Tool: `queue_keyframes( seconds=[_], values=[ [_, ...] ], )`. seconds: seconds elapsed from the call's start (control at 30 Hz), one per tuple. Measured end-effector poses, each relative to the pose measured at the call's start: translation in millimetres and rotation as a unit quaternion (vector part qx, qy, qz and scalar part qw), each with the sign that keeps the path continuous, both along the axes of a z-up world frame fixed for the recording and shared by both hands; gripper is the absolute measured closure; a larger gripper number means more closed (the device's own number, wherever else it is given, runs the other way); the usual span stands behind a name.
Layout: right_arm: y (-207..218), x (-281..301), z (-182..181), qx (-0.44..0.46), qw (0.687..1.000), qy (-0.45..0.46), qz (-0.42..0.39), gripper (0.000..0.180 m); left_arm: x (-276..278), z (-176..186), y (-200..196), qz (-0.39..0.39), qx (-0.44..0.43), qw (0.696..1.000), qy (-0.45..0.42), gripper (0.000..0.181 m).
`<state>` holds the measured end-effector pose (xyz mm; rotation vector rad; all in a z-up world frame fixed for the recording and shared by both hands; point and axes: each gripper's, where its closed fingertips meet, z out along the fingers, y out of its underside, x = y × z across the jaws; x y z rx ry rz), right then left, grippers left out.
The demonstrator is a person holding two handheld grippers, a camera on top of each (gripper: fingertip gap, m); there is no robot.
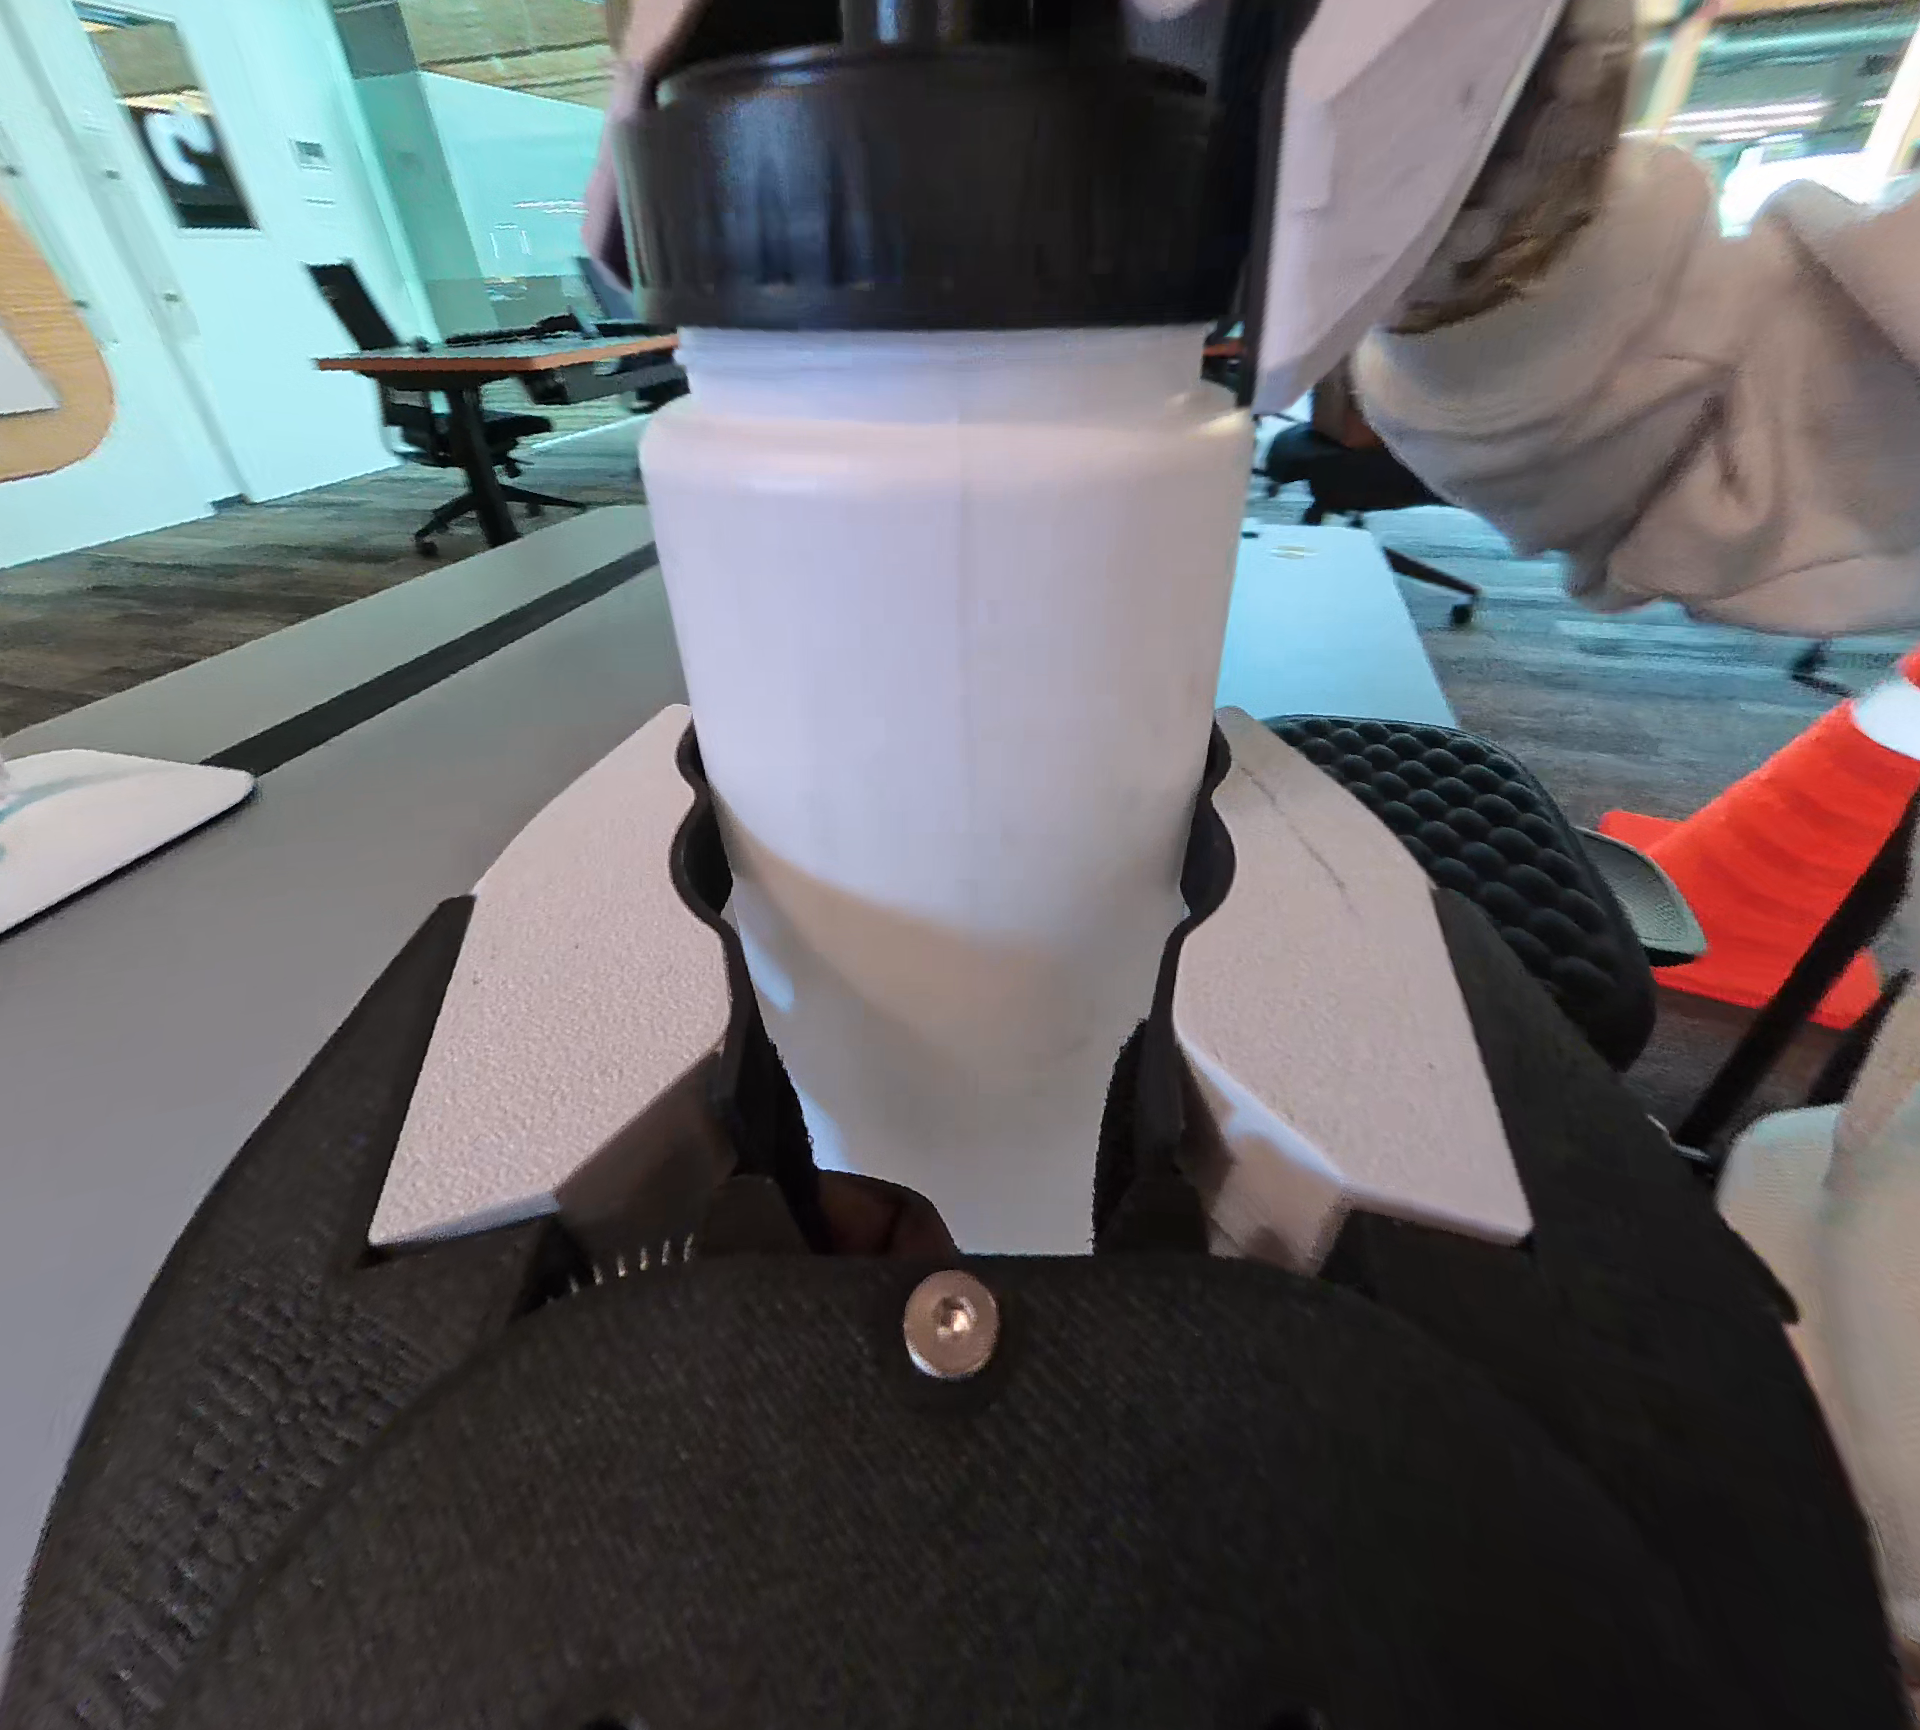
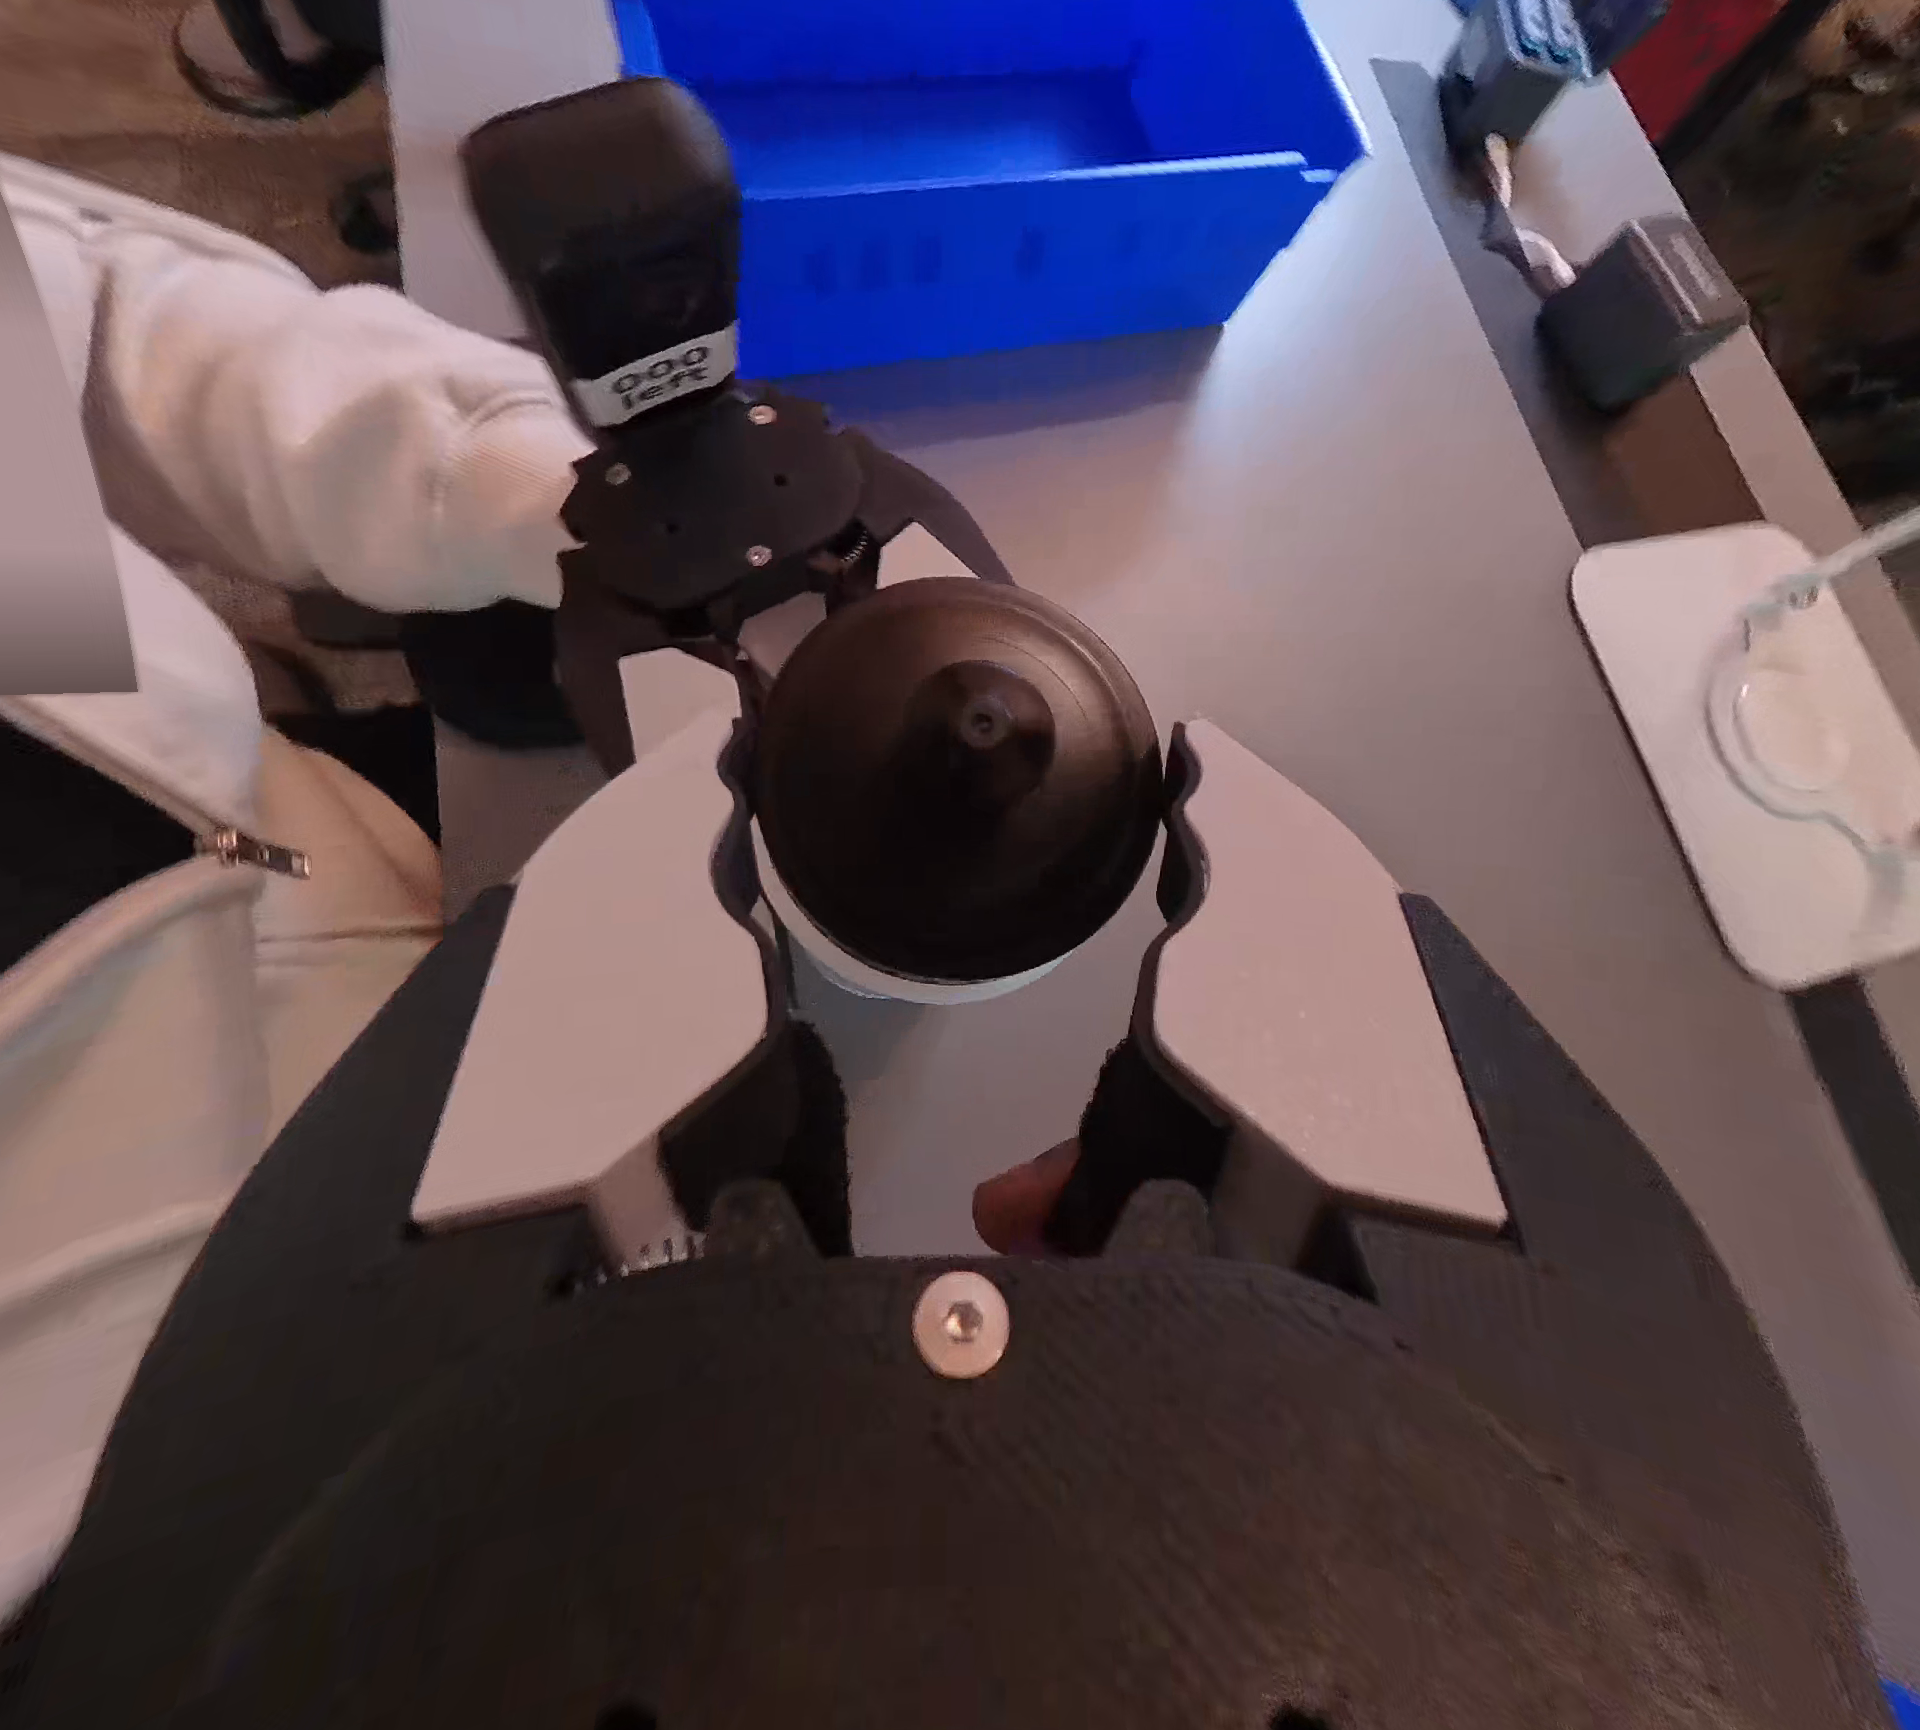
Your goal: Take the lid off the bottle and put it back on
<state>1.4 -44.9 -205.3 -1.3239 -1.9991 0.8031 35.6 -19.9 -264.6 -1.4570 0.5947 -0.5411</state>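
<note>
In the left wrist view a white pad (image 1: 94, 823) lies at the left edge on the grey bench (image 1: 312, 849); at centre the left gripper (image 1: 956, 849) is clamped on the lower body of the upright white bottle (image 1: 945, 641); its black lid (image 1: 935, 184) is on, upper centre, flanked by the right gripper's pale fingers (image 1: 1434, 70); an orange cone (image 1: 1787, 859) stands at right. In the right wrist view a white sleeve (image 2: 301, 433) is at left; the right gripper (image 2: 956, 849) brackets the lid (image 2: 956, 776) at centre, whether squeezing it I cannot tell; a blue bin (image 2: 977, 122) sits above.
</note>
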Motion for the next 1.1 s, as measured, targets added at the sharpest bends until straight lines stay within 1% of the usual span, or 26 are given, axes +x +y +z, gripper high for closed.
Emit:
queue_keyframes(
  seconds=[0.03, 0.1, 0.17, 0.23, 0.43, 0.5, 0.53, 0.57, 0.63, 0.7, 0.77, 0.83, 0.87, 0.93, 0.97, 1.03, 1.1],
  values=[
    [-3.5, 0.2, 0.9, 0.011, 0.999, 0.002, 0.039, 0.104, 1.4, 0.3, -3.0, -0.017, 0.001, 1.000, 0.001, 0.093],
    [-12.7, 4.8, 1.8, 0.024, 0.989, 0.009, 0.149, 0.104, 4.5, 0.3, -6.8, -0.036, 0.006, 0.999, 0.008, 0.093],
    [-14.9, 9.2, 1.3, 0.021, 0.975, 0.009, 0.223, 0.104, 7.8, 0.0, -9.7, -0.057, 0.005, 0.998, 0.004, 0.094],
    [-20.0, 14.9, 2.1, 0.028, 0.954, 0.022, 0.297, 0.104, 10.9, 0.2, -12.1, -0.072, 0.008, 0.997, 0.007, 0.094],
    [-32.5, 25.1, 1.8, 0.070, 0.913, 0.013, 0.401, 0.104, 17.2, 0.5, -21.7, -0.112, 0.018, 0.993, 0.013, 0.094],
    [-29.8, 22.8, 0.5, 0.075, 0.915, -0.016, 0.397, 0.104, 15.1, -0.1, -20.4, -0.108, 0.008, 0.994, 0.005, 0.093],
    [-27.0, 19.6, 0.9, 0.071, 0.922, -0.030, 0.379, 0.104, 12.6, -0.5, -18.1, -0.101, -0.003, 0.995, -0.006, 0.094],
    [-24.4, 13.7, 5.2, 0.058, 0.935, -0.033, 0.347, 0.097, 9.4, -0.5, -15.1, -0.089, -0.011, 0.996, -0.016, 0.093],
    [-15.7, 4.4, 13.0, 0.025, 0.965, -0.059, 0.253, 0.085, 6.6, -0.6, -11.4, -0.071, -0.013, 0.997, -0.015, 0.093],
    [5.3, -0.7, 10.2, 0.033, 0.987, -0.094, 0.126, 0.073, 4.5, -0.7, -7.0, -0.048, -0.014, 0.999, -0.015, 0.093],
    [4.2, 3.3, 6.7, -0.003, 0.992, -0.117, 0.055, 0.078, 3.4, -1.0, -4.2, -0.030, -0.015, 0.999, -0.011, 0.093],
    [-10.5, 8.0, 3.6, -0.035, 0.990, -0.124, 0.048, 0.078, 2.8, -1.2, -2.4, -0.016, -0.014, 1.000, -0.005, 0.093],
    [-10.9, 8.4, 0.7, -0.027, 0.991, -0.129, 0.034, 0.080, 3.2, -1.3, -2.5, -0.015, -0.013, 1.000, -0.002, 0.093],
    [-8.5, 5.5, -0.2, 0.005, 0.993, -0.117, 0.020, 0.099, 4.1, -1.5, -3.3, -0.017, -0.013, 1.000, 0.002, 0.093],
    [-6.2, 3.3, 1.3, 0.024, 0.994, -0.107, 0.024, 0.105, 4.0, -1.5, -3.5, -0.020, -0.015, 1.000, 0.000, 0.093],
    [-9.2, 3.3, 1.7, 0.043, 0.991, -0.105, 0.073, 0.105, 4.8, -1.7, -6.0, -0.040, -0.018, 0.999, -0.002, 0.093],
    [-13.4, 4.8, 1.9, 0.062, 0.982, -0.105, 0.141, 0.106, 5.9, -1.7, -8.8, -0.058, -0.018, 0.998, -0.004, 0.093]
  ],
)
